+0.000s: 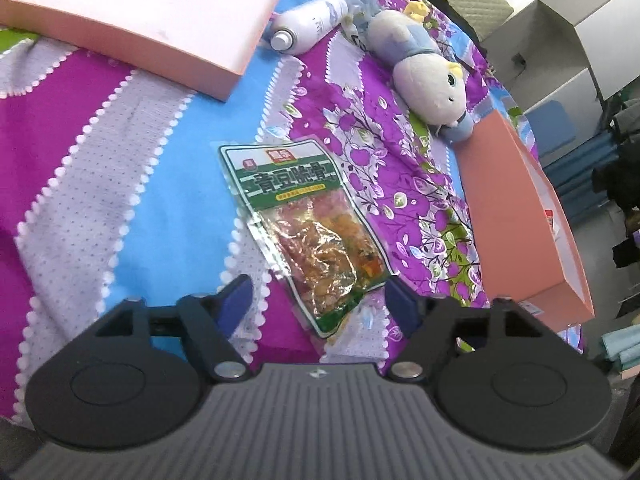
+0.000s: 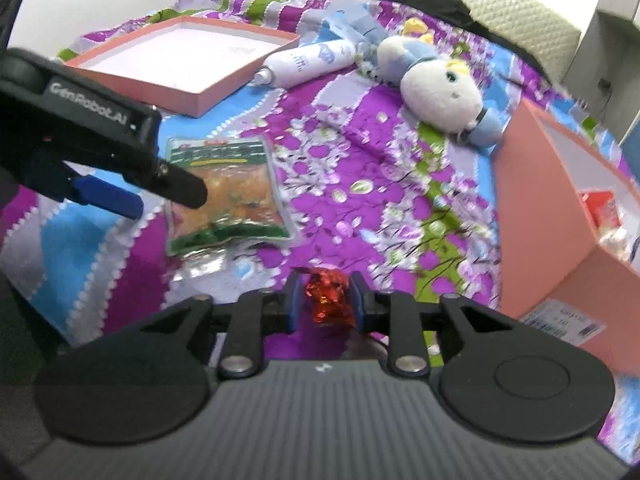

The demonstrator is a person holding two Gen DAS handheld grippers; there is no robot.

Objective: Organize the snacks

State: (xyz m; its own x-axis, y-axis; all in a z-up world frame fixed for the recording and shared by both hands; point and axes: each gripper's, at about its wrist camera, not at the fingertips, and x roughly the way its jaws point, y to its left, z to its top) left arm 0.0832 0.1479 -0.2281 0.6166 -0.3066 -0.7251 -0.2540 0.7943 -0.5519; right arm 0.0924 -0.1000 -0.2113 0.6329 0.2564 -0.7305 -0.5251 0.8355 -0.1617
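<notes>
The left tongs stand wide open, their blue-padded fingers spread to either side of the near end of a flat green-and-clear plastic snack pouch printed with Chinese characters. The pouch lies flat on the bedspread, a purple, blue and grey patchwork with flower print, and stretches away from the tongs; neither pad can be seen touching it. In the right wrist view the left tongs hang just above the pouch, reaching in from the left side.

The right tongs are closed narrowly on a small crinkled red foil-wrapped snack, held between the two blue pads above the bedspread.

Ahead and to the left of both tongs lies a shallow pink cardboard box lid with a white inside. To the right of the right tongs stands a deeper pink cardboard box with a red packet showing inside it; the same box sits right of the left tongs. Farther ahead, a white spray bottle lies on its side beside the lid, and a white-and-blue plush doll with yellow hair lies just right of it, beyond the pouch.
</notes>
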